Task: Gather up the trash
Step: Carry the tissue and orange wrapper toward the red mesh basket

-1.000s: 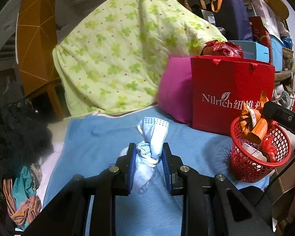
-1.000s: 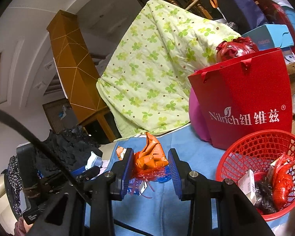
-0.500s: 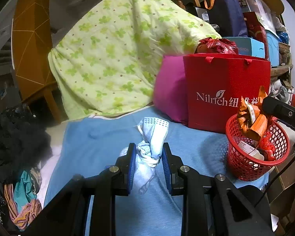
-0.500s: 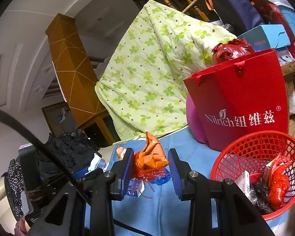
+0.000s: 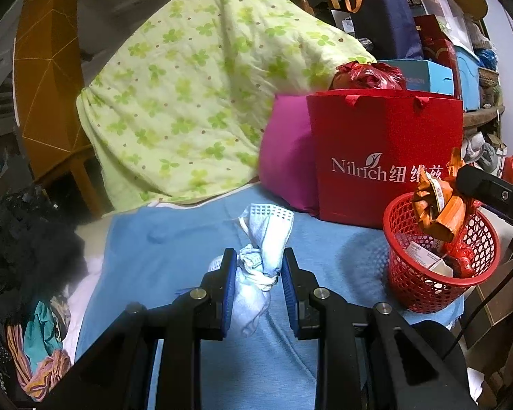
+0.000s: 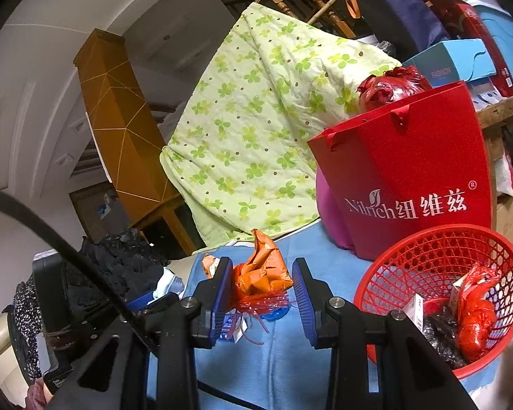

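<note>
My left gripper (image 5: 259,263) is shut on a knotted pale-blue face mask (image 5: 265,239), held just above the blue sheet (image 5: 160,249). A red mesh basket (image 5: 427,287) with wrappers and a small box inside stands at the sheet's right edge. In the left wrist view my right gripper (image 5: 461,179) hangs over the basket rim with a crumpled orange wrapper (image 5: 434,208). The right wrist view shows that gripper (image 6: 261,273) shut on the orange wrapper (image 6: 261,270) and red plastic shreds, left of the basket (image 6: 410,266). The left gripper's black body (image 6: 51,294) is at far left.
Behind the basket stand a red paper bag (image 5: 386,157), a magenta cushion (image 5: 287,157) and a green flowered quilt (image 5: 195,102). Dark clothes (image 5: 24,239) pile up at the left. Boxes and bags (image 5: 427,75) are stacked at the back right.
</note>
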A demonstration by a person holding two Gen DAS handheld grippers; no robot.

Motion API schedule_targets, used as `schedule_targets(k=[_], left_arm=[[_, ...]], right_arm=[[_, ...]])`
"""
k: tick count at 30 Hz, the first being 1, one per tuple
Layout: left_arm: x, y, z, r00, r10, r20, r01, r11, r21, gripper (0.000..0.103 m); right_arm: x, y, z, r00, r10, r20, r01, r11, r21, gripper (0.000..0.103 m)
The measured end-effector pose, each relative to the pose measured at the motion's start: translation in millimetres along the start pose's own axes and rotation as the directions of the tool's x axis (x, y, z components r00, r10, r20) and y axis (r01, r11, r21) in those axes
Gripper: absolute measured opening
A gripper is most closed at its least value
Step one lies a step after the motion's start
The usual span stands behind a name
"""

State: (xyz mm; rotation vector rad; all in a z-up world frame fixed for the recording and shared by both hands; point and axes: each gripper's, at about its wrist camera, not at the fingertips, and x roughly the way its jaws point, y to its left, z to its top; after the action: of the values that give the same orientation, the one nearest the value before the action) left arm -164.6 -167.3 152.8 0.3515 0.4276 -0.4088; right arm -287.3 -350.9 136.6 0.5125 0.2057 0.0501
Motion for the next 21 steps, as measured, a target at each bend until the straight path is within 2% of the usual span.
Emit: schedule_targets(k=[21], left_arm=[[7, -17, -2, 0.999, -0.022, -0.023, 0.023, 0.999, 0.033, 0.027]], right_arm=[[-12, -9, -3, 1.000, -0.026, 0.014, 0.026, 0.999, 0.032, 0.039]])
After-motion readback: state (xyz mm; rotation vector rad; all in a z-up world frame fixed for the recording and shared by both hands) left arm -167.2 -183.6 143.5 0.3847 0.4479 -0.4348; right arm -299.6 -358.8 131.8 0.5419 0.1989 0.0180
